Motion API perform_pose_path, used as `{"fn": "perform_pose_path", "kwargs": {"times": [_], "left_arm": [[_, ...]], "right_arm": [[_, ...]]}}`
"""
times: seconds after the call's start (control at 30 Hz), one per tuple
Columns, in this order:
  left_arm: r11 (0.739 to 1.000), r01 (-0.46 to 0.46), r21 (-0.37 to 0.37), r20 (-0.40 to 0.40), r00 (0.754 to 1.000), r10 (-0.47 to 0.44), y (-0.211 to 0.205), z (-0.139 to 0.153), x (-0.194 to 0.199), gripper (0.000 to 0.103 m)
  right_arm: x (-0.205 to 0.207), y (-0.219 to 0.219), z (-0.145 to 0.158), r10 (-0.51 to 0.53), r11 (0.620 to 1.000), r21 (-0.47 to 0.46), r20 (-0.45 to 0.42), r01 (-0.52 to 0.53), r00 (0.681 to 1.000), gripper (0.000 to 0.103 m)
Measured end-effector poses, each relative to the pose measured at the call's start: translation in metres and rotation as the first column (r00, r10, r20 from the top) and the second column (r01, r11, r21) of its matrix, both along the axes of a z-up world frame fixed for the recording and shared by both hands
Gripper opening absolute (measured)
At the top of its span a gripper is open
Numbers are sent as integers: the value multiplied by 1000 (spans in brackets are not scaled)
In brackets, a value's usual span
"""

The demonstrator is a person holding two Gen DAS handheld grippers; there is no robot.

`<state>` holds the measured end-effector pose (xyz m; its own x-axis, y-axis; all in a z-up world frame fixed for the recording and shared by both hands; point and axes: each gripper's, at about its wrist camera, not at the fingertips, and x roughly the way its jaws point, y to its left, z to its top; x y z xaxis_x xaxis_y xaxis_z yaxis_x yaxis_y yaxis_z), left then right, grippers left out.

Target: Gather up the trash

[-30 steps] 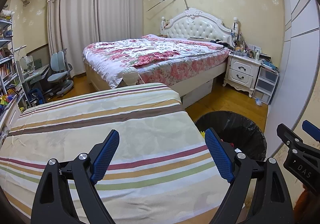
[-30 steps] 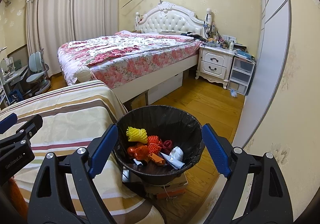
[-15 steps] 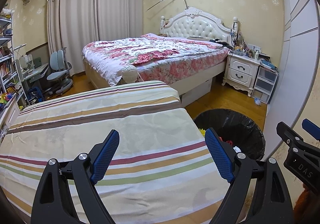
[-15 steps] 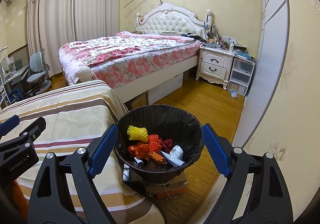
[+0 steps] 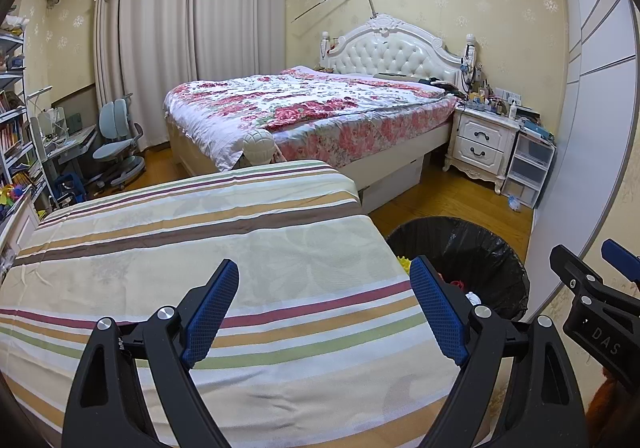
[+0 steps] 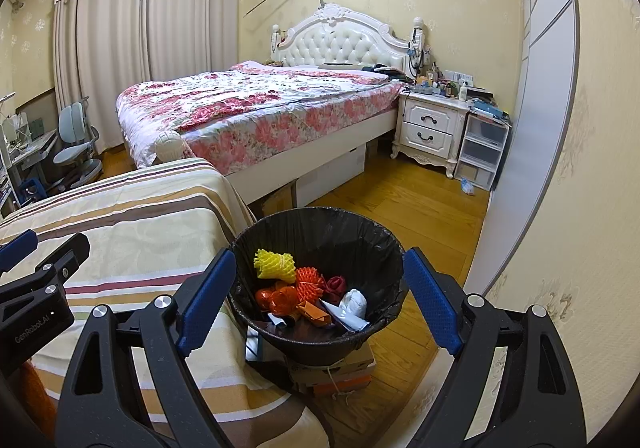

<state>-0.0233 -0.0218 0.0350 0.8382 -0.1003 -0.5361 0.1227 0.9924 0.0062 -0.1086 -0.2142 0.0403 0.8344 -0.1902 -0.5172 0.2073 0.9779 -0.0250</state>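
Bin (image 6: pixel 320 244) btwn open R claw (image 6: pixel 318 298).

A: Where's the bin (image 6: pixel 320 244)?
B: On the floor (image 6: pixel 420 208), just right of the cloth-covered bench (image 5: pixel 200 248). It sits on a box (image 6: pixel 340 372).
A: What's in it?
B: Trash (image 6: pixel 308 288), piled at the bottom.
A: Tongs?
B: Left tongs (image 5: pixel 324 304) over the bench's near edge, jaws apart, nothing between. Right tongs (image 6: pixel 318 296) over the bin, jaws apart, straddling its rim in view.
A: Behind?
B: Bed (image 5: pixel 312 108) beyond the bench, headboard (image 5: pixel 392 52) against the back wall. Nightstand (image 5: pixel 480 140) right of the bed, drawer unit (image 5: pixel 528 168) right of that. Curtains (image 5: pixel 192 28) back left, chair (image 5: pixel 116 144) and shelves (image 5: pixel 16 120) at left.
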Motion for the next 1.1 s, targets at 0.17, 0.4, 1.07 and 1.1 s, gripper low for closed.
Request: {"fn": "perform_pose_path", "kwargs": {"times": [0.17,0.4,1.07,1.1], "left_arm": [[1000,0,-1,0,1000,0,0,0,0,85],[1000,0,0,1,1000,0,-1,0,-2,85],[1000,2,-1,0,1000,-2,-3,-1,-3,85],[1000,1,0,0,1000,-1,-3,-1,-2,85]], "right_arm": [[0,-1,0,1,1000,0,0,-1,1000,84],[0,-1,1,1,1000,0,0,-1,1000,84],[-1,-4,-1,-3,1000,1,2,3,1000,84],[-1,-4,-1,-3,1000,1,1,3,1000,84]]}}
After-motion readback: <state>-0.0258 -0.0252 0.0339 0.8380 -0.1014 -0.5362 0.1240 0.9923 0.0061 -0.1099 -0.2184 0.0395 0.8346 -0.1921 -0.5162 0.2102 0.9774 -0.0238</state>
